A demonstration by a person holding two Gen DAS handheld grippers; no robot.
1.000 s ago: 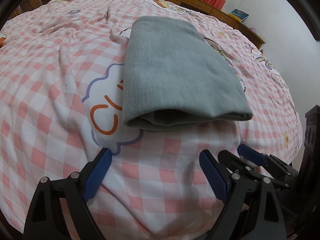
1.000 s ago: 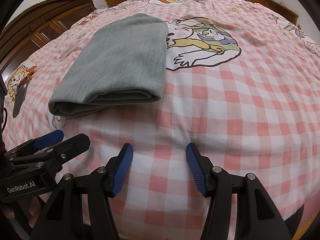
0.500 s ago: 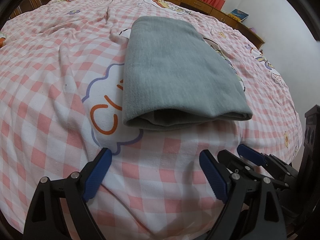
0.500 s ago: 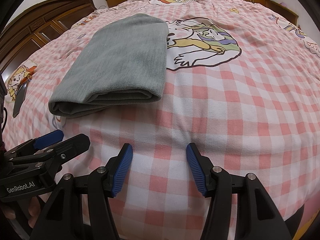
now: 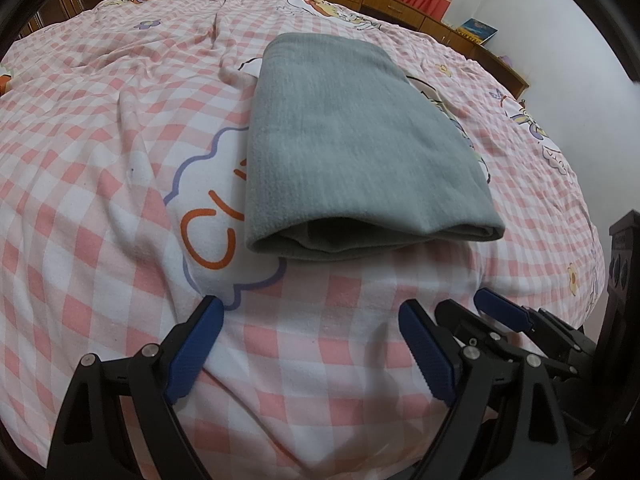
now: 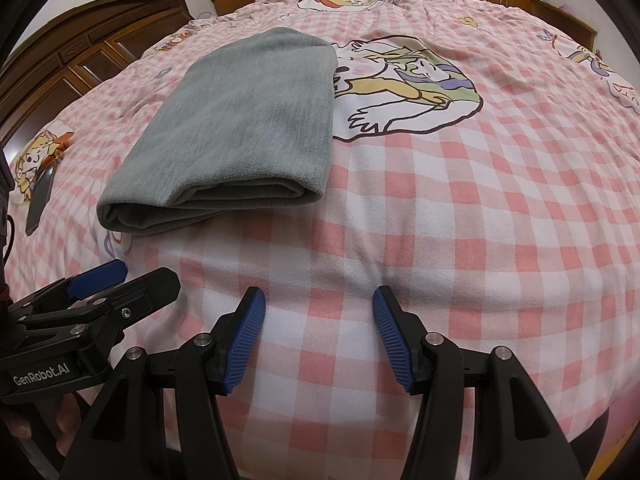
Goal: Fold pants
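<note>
- Left gripper (image 5: 310,344), right gripper (image 6: 318,336): jaws spread, holding nothing, low over the checked bedspread (image 6: 480,208).
- Grey pants (image 5: 352,140) lie ahead, already folded into a layered rectangle.
- Likely soft, light, limp; pinch at the rolled near edge.

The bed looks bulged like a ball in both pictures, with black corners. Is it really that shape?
Lens effect: in the left wrist view the checked bedspread curves and dark rims fill the corners; the right wrist view bends it likewise, while the folded grey pants stay fairly sharp under soft, even light.
</note>
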